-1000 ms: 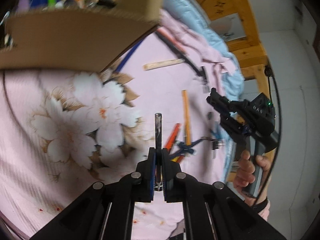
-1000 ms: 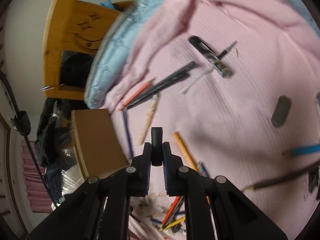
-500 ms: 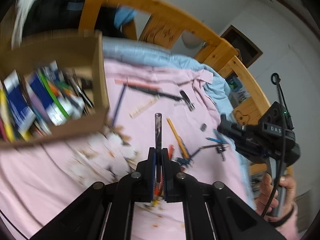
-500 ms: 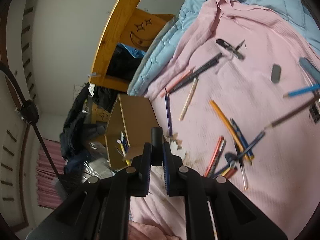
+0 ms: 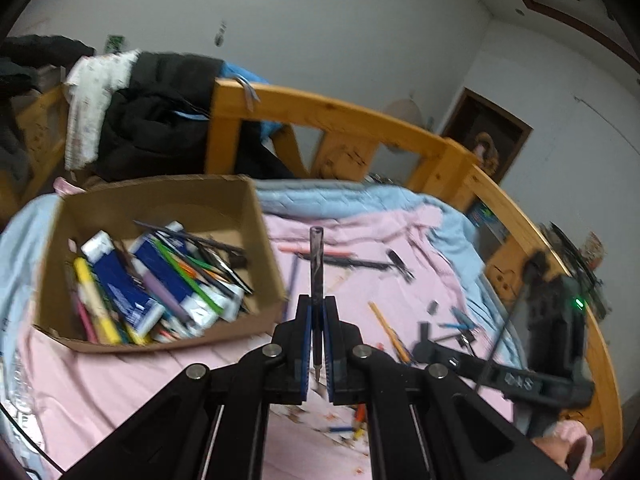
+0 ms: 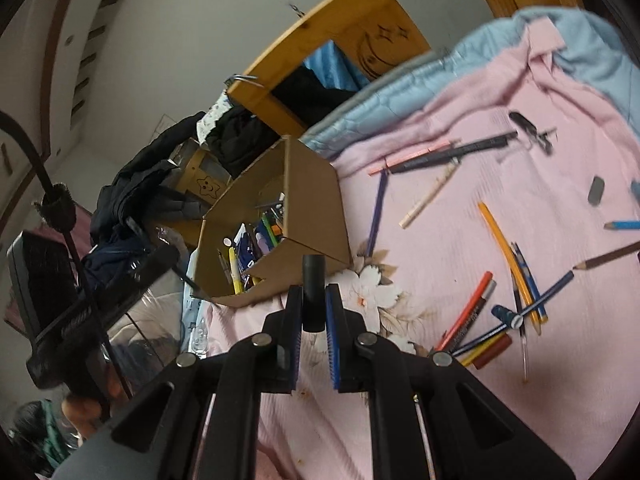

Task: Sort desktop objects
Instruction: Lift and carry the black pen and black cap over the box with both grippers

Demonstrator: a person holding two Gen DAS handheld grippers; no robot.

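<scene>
My left gripper (image 5: 317,312) is shut on a thin dark pen (image 5: 316,268) that stands up between the pads, held above the pink sheet to the right of a cardboard box (image 5: 260,216) full of pens and pencils. My right gripper (image 6: 314,304) is shut on a short black cylinder (image 6: 313,280) and hovers just in front of the same box (image 6: 316,208). Loose pencils (image 6: 500,240) and pens (image 6: 452,152) lie scattered on the sheet to the right. The right gripper shows at the lower right of the left wrist view (image 5: 424,340).
A pink sheet (image 6: 480,380) with a flower print covers the bed; a blue quilt (image 5: 360,200) lies behind it. A wooden bed frame (image 5: 340,116) rings the far side, with dark clothes (image 5: 160,120) hung over it. A small grey eraser (image 6: 596,190) lies at the right.
Both grippers have risen and tilted up, away from the sheet. The box has come into full view from above. Each gripper keeps its hold on its object.
</scene>
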